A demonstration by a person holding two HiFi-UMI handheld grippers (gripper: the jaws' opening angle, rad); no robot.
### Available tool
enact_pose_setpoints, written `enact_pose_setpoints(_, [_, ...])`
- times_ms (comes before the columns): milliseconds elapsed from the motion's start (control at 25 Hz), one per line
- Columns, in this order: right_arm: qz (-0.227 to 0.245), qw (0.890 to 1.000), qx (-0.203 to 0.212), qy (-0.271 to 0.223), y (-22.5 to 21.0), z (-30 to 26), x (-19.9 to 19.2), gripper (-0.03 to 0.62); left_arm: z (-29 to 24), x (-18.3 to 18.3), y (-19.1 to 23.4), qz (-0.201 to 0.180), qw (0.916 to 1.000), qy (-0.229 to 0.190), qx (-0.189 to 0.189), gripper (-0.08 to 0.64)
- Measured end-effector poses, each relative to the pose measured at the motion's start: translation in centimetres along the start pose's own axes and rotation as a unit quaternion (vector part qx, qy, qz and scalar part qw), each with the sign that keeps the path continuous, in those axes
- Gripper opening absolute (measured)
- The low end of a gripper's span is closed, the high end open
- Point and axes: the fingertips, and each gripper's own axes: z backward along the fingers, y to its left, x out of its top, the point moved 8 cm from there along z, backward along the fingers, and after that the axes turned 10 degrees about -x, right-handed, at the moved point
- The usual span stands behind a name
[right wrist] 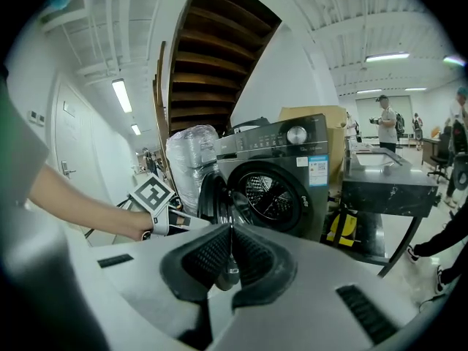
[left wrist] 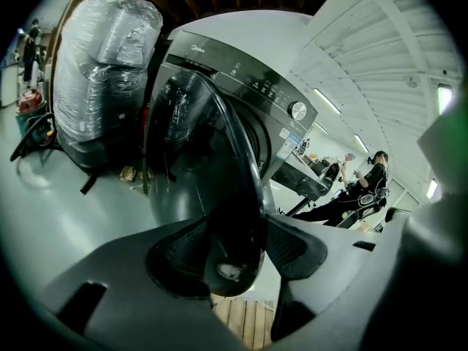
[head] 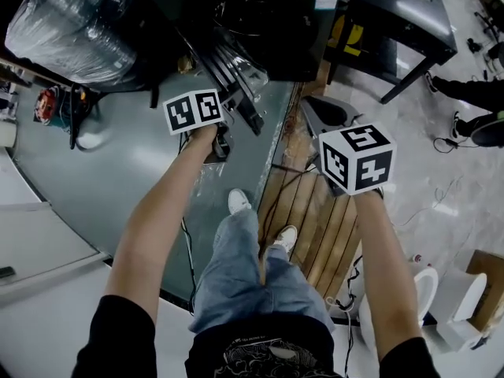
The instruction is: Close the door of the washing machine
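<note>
The washing machine (right wrist: 287, 168) is standing dark-fronted on the floor with its round door (left wrist: 191, 152) hanging open, swung out to the left side of the opening, so the drum (right wrist: 268, 193) is showing bare in the right claw's view. The door is reaching out toward the person, well away from the machine's front.

The left claw (left wrist: 234, 253) is sitting at the door's outer edge. Its jaws are standing apart with the door's rim running between them, and the ribbed pads (left wrist: 174, 258) are not visibly pressing on the rim. The person's left hand (right wrist: 149, 223) is carrying it, with its marker cube (right wrist: 152, 194) showing just left of the door.

The right claw (right wrist: 230, 253) is hanging back from the machine, pointing at the open front. Its jaws are lying closed together with nothing between them.

A big bundle (left wrist: 102, 72) wrapped in clear plastic is standing just beside the machine on the door's side. A dark bench (right wrist: 386, 190) is standing on the machine's other side. The person is standing on a grey-green floor (head: 110, 172) beside a wooden pallet (head: 316, 220). Another person (left wrist: 368, 187) is sitting well behind the bench.
</note>
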Motion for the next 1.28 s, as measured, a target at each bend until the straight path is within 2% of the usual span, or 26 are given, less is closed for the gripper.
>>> enact_pose_setpoints(280, [-0.01,1.0,-0.018,0.002,-2.0,-0.5,0.1,0.021,-3.3,1.0,-1.7,0.023,0.9996,-0.013,-0.006,0.247])
enact_pose_setpoints(560, [-0.033,0.999,-0.03,-0.01,-3.3,-2.1,2.2,0.021,-5.7,2.1,-2.4,0.052,0.9984,0.01,-0.018,0.276])
enact_pose_setpoints(760, [-0.03,0.999,-0.029,-0.005,-3.6,-3.4,2.6,0.021,-8.1,2.3,-2.3,0.087,0.9945,0.01,-0.057,0.288])
enact_pose_setpoints(920, [-0.029,0.999,-0.034,-0.002,-4.3,-4.3,3.0,0.021,-8.4,3.0,-3.2,0.092,0.995,0.012,-0.037,0.298])
enact_pose_setpoints(1160, [-0.037,0.998,-0.04,-0.003,-5.3,-5.4,3.5,0.021,-10.3,3.9,-4.1,0.104,0.9941,-0.005,-0.03,0.301])
enact_pose_setpoints(1280, [-0.041,0.998,-0.045,-0.001,-5.9,-5.8,3.5,0.021,-11.6,4.3,-4.3,0.113,0.9926,-0.011,-0.043,0.308])
